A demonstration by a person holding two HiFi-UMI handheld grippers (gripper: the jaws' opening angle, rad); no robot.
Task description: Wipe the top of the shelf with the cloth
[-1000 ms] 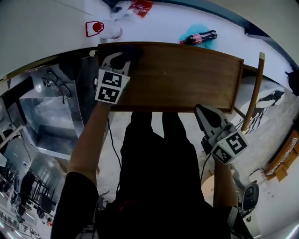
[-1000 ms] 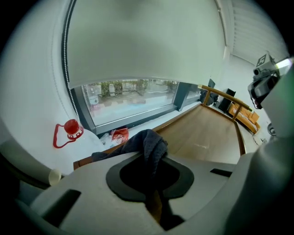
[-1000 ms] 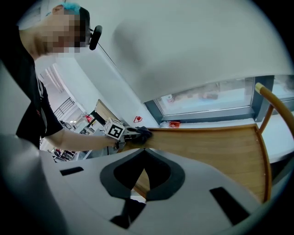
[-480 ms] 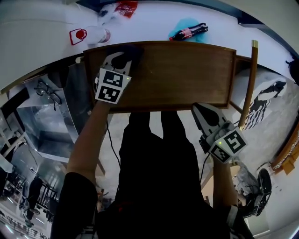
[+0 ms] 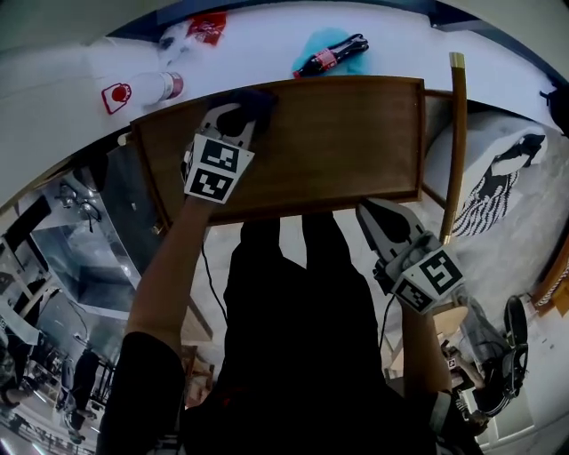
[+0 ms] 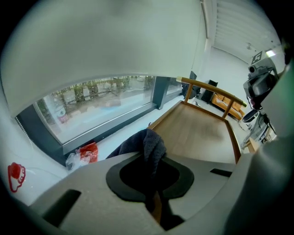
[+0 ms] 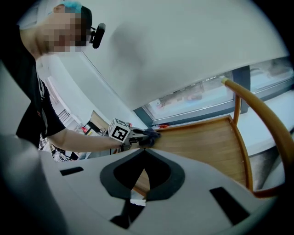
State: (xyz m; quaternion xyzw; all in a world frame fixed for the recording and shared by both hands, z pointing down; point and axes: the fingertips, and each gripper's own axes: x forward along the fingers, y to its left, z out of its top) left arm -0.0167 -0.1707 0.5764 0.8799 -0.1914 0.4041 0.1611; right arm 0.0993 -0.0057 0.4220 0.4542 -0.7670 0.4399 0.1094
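The brown wooden shelf top (image 5: 338, 142) lies below me. My left gripper (image 5: 233, 117) rests on its back left part, shut on a dark blue cloth (image 5: 252, 99) that bunches past the fingertips onto the wood. In the left gripper view the cloth (image 6: 151, 143) sticks up between the jaws, with the shelf top (image 6: 204, 133) stretching away to the right. My right gripper (image 5: 384, 224) hangs just off the front right edge of the shelf, shut with nothing in it. The right gripper view shows the left gripper (image 7: 138, 138) and cloth (image 7: 150, 134) across the shelf top (image 7: 202, 137).
Behind the shelf, on a white sill (image 5: 249, 53), lie a cola bottle (image 5: 331, 57) on a teal bag, a white bottle with a red label (image 5: 140, 89) and a red packet (image 5: 206, 27). A wooden chair rail (image 5: 456, 133) stands at the right. A metal rack (image 5: 80, 249) is at the left.
My left gripper has slid the cloth to the right, away from the shelf's left corner. The head view has shifted. The right gripper stays by the front edge.
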